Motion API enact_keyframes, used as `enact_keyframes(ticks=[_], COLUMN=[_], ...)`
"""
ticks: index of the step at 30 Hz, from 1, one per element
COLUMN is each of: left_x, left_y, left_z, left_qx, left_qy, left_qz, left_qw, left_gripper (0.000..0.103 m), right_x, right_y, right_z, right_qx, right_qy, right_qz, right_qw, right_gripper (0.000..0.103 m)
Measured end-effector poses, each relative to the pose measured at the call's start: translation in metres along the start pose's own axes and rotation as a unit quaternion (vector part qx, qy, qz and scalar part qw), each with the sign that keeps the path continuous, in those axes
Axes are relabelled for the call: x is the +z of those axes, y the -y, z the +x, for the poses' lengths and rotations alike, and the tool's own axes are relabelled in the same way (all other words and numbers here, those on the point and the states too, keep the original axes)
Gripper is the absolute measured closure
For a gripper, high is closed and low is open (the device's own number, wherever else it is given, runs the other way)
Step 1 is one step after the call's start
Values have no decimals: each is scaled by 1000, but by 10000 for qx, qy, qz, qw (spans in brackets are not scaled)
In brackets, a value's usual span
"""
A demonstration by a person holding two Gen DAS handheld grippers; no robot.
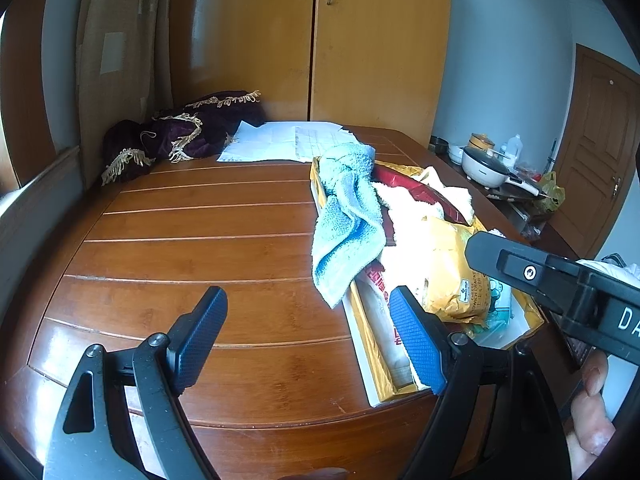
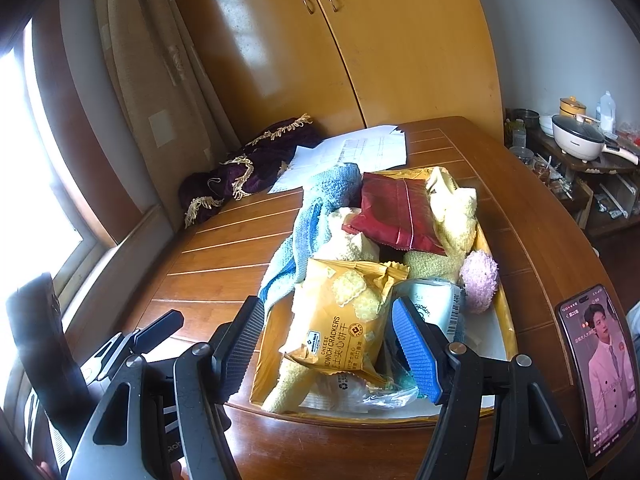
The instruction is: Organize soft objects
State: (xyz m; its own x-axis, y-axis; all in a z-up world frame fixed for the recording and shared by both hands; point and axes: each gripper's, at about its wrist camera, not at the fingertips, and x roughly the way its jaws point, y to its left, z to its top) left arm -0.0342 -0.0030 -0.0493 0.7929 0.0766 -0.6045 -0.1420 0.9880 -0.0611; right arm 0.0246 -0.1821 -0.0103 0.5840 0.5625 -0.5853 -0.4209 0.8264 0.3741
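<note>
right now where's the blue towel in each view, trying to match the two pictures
Left wrist: the blue towel is right of centre, draped over the left edge of the box and hanging onto the table.
Right wrist: the blue towel is centre-left, along the box's left side, behind the cracker packet.
Shared landmark: the white papers on the table just behind the towel.

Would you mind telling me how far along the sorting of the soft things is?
Nothing looks sorted yet. The blue towel hangs over the box edge, and yellow cloths and a pink fluffy piece lie mixed with the cracker packet and red packet. Both the left gripper and right gripper are open and empty. All the separating remains.
</note>
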Motion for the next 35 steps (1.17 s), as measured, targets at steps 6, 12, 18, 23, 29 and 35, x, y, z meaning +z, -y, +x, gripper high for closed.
enact_keyframes(ticks=[6,12,18,23,29,35], left_x=[0,0,1,2,2,1], left_y=[0,1,2,3,4,3], left_z=[0,1,1,0,-1,-2], left_qx=[15,73,84,104,90,60], left_qy=[-13,6,7,28,57,109], left_qz=[15,50,105,126,159,143], left_qw=[10000,10000,9999,9999,9998,9998], left_gripper=[20,20,20,20,20,20], right_x=[0,1,2,3,2,2], right_y=[1,1,2,3,5,6], right_z=[1,1,3,3,5,5], right_qx=[11,14,26,37,58,69], right_qy=[-14,-10,-33,-44,-71,-74], right_qz=[-5,-23,-17,4,32,39], right_qw=[10000,10000,10000,10000,10000,9999], right_gripper=[34,34,34,34,34,34])
